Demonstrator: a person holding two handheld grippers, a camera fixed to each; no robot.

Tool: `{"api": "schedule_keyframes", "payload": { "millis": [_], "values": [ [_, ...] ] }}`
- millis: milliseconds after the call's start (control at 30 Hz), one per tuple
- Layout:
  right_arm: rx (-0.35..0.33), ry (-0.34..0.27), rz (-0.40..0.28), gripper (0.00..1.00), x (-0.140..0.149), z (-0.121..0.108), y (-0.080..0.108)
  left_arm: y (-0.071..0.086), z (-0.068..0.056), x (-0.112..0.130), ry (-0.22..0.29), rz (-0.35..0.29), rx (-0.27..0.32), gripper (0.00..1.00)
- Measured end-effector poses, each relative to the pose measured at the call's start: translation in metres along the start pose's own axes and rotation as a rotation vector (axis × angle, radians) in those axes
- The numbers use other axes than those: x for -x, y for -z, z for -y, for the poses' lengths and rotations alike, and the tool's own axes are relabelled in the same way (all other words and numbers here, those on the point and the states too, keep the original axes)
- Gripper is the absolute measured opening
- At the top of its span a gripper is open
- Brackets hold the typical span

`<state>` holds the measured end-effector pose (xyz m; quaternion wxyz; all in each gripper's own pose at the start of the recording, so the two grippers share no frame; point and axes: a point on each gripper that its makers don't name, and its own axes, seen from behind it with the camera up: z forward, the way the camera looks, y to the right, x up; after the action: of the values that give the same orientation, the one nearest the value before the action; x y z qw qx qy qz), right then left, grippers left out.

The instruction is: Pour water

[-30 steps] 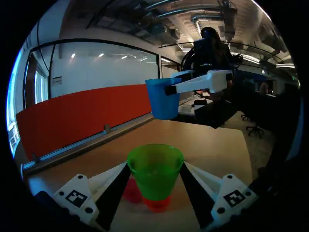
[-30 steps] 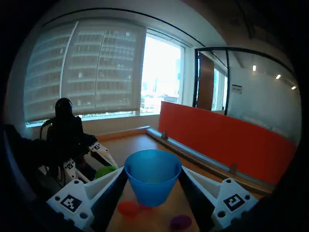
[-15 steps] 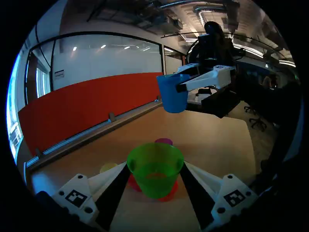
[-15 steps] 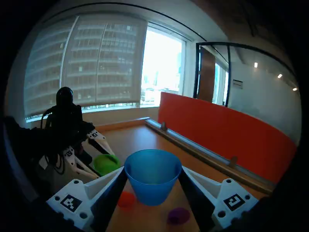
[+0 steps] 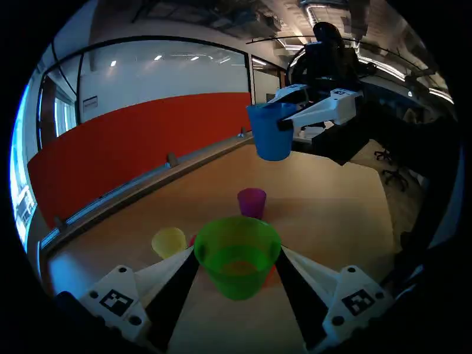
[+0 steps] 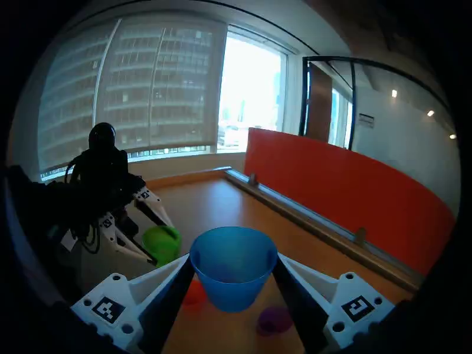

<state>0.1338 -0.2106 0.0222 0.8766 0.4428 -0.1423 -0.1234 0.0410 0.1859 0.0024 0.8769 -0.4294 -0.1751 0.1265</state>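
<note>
Office setting. Long wooden table backed by a red divider panel, glass partition wall behind it, swivel chair, exposed ducts overhead. Big window with roller blind; high-rise towers outside.

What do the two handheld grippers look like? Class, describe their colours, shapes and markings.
Both the left gripper and the right gripper have white, wedge-shaped fingers lined inside with black pads. Each finger carries a square black-and-white marker and small dark screw holes. In the right gripper view, the left gripper's body is black, with dark cables looping beside it.
</note>
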Motion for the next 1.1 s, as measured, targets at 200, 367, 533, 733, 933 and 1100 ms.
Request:
{"api": "schedule_keyframes", "payload": {
  "millis": [200,367,533,733,933,1100],
  "values": [
    [0.001,0.011,0.031,0.92,0.016,-0.002,-0.003,-0.001,0.002,0.016,0.005,0.041,0.002,0.87],
    [-0.006,0.023,0.056,0.92,0.029,0.000,-0.005,-0.003,0.002,0.029,-0.003,0.075,0.001,0.87],
    [-0.014,0.036,0.082,0.92,0.043,0.001,-0.009,-0.005,0.000,0.041,-0.006,0.105,0.006,0.87],
    [-0.024,0.048,0.111,0.92,0.061,0.003,-0.014,-0.008,0.000,0.056,-0.013,0.142,0.013,0.87],
    [-0.035,0.048,0.138,0.92,0.077,0.005,-0.021,-0.012,-0.002,0.074,-0.016,0.186,0.022,0.87],
    [-0.042,0.057,0.161,0.92,0.091,0.006,-0.027,-0.014,-0.004,0.084,-0.005,0.213,0.034,0.87]
  ]
}}
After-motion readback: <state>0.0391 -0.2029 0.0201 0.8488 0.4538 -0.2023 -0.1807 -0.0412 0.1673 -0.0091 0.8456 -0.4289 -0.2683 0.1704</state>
